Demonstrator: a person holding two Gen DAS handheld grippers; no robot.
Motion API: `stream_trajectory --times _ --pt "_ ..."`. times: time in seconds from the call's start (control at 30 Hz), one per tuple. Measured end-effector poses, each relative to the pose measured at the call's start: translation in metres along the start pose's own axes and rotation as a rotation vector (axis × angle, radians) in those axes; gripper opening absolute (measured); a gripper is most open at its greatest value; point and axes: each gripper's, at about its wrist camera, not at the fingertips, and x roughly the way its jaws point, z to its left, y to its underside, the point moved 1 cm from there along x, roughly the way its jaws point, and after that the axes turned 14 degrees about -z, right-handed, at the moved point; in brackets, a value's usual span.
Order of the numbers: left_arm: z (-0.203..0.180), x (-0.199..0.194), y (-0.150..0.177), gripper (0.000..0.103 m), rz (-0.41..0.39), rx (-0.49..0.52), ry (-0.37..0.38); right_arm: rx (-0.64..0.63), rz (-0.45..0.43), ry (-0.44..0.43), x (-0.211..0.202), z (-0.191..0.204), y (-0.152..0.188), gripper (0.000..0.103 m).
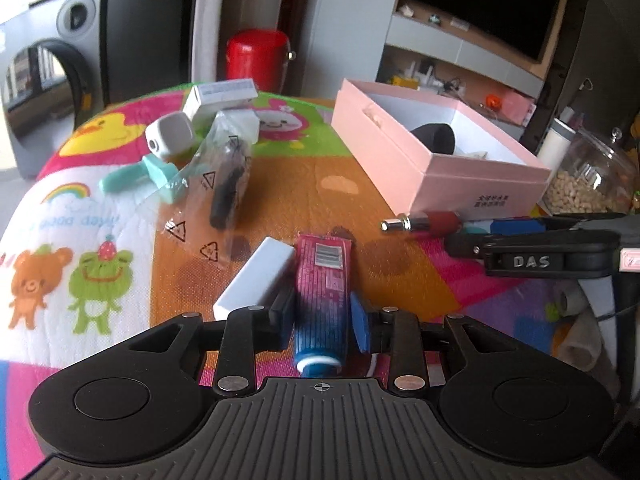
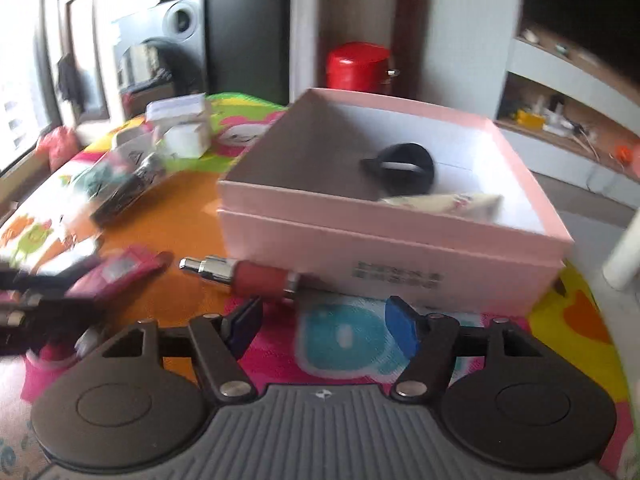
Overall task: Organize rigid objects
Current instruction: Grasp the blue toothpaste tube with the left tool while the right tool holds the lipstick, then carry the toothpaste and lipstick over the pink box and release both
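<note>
your left tongs (image 1: 320, 316) are closed on the tube (image 1: 321, 292), its pink-and-blue body between the blue pads, the white-ringed cap end nearest the camera and the crimped end pointing away over the orange part of the surface (image 1: 304, 184). a white block (image 1: 256, 278) lies touching the tube's left side. farther left a clear bag (image 1: 212, 184) holds a dark item, with a mint tool (image 1: 140, 174) and a white cube (image 1: 170, 136) beside it, and white cartons (image 1: 222, 98) behind them near the far edge. the pink box (image 1: 420, 160) stands open to the right on the surface, with a black object (image 1: 434, 136) inside. a lipstick (image 1: 424, 222) lies just in front of the box, silver tip to the left. your right tongs (image 2: 322, 326) stand wide with nothing between the pads, over a pink and blue patch of the cover, just short of the lipstick (image 2: 240, 274) and the box (image 2: 400, 248). from this side the box shows the black ring-shaped object (image 2: 404, 168) and a pale tube (image 2: 444, 202) lying against its near wall. the right view is blurred, so the things at its left edge are hard to tell apart. a red can (image 1: 258, 56) stands beyond the surface.
</note>
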Motion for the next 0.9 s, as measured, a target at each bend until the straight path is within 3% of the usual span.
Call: stream_trajectory --times 0.23,0.5,0.57,0.6,0.63,0.73,0.9 --pt "0.0 -0.002 0.004 0.034 -0.032 -0.001 -0.001 0.137 0.011 -0.072 -0.004 0.008 -0.001 0.085" --pt "0.004 -0.007 0.006 0.034 -0.044 -0.038 0.007 0.106 0.059 0.054 0.036 0.047 -0.019 0.088" --pt "0.005 -0.007 0.005 0.034 -0.042 -0.039 0.011 0.073 0.053 0.037 0.033 0.048 -0.019 0.072" --pt "0.005 -0.007 0.004 0.034 -0.039 -0.039 0.011 0.058 0.051 0.016 0.029 0.046 -0.018 0.05" --pt "0.005 -0.006 0.003 0.034 -0.036 -0.04 0.011 0.044 0.052 0.001 0.024 0.043 -0.017 0.037" --pt "0.003 -0.004 0.0 0.033 -0.027 -0.03 0.021 0.061 0.056 -0.069 0.0 0.026 -0.012 0.023" --pt "-0.009 -0.009 -0.002 0.033 -0.016 -0.028 0.102 -0.003 -0.002 -0.052 -0.03 0.003 0.0 0.023"
